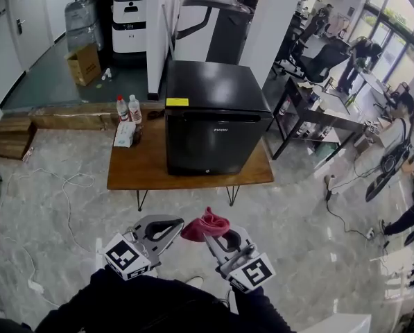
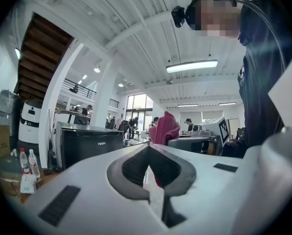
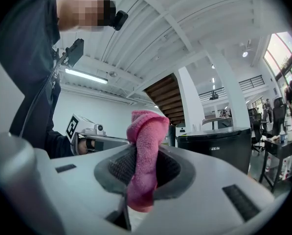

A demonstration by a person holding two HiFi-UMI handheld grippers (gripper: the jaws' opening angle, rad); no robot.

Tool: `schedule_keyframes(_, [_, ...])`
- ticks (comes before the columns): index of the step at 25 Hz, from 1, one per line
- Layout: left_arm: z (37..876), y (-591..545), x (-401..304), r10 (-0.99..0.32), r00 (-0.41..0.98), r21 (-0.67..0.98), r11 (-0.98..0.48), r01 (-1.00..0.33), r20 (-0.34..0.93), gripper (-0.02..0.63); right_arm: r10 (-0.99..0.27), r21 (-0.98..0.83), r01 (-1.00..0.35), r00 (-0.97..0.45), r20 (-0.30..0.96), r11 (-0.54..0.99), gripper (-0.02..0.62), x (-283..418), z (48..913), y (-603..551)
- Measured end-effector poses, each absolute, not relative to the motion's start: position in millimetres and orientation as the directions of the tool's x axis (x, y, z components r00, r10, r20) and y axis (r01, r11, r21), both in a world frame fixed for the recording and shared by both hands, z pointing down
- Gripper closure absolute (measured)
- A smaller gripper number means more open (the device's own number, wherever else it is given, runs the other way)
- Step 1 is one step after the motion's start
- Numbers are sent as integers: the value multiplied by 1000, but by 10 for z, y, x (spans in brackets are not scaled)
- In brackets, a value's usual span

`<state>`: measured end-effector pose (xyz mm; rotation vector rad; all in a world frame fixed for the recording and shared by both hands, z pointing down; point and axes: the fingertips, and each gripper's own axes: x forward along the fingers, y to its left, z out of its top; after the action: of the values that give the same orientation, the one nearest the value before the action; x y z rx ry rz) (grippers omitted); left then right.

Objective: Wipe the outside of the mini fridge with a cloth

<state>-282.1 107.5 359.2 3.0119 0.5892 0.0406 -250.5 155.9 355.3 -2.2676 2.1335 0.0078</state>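
The right gripper (image 3: 141, 155) clamps a pink cloth (image 3: 145, 131) by its middle. The loose end stands up past the jaw tips, leaving free fabric to press against a surface. The left gripper (image 2: 147, 151), just beside it, has its jaws drawn together on nothing, apparently kept as a spare hand. Both hang in front of the person, well short of the fridge (image 1: 213, 116). The fridge sits black and closed on a low wooden table (image 1: 137, 175), its door facing the grippers. The cloth is not touching the fridge, so wiping looks not yet begun. Left of the fridge on the same table stand two bottles (image 1: 128, 108) and a small packet (image 1: 124, 134). They seem clear of its side, though a wide sweep there could knock them.
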Motion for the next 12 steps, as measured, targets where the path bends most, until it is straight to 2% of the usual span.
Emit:
schedule_keyframes(5, [3520,1255,-2526,315,948,38,-949,314,35,601,-999,-1,-1000,27,-23,-27,511,-2218,3515,1772])
schedule_keyframes(12, [3264,1080,-2169,227,973,-29,-974,226,-46,601,-1000,30,-1000,8,0,-8,509,-1847,3440,1606])
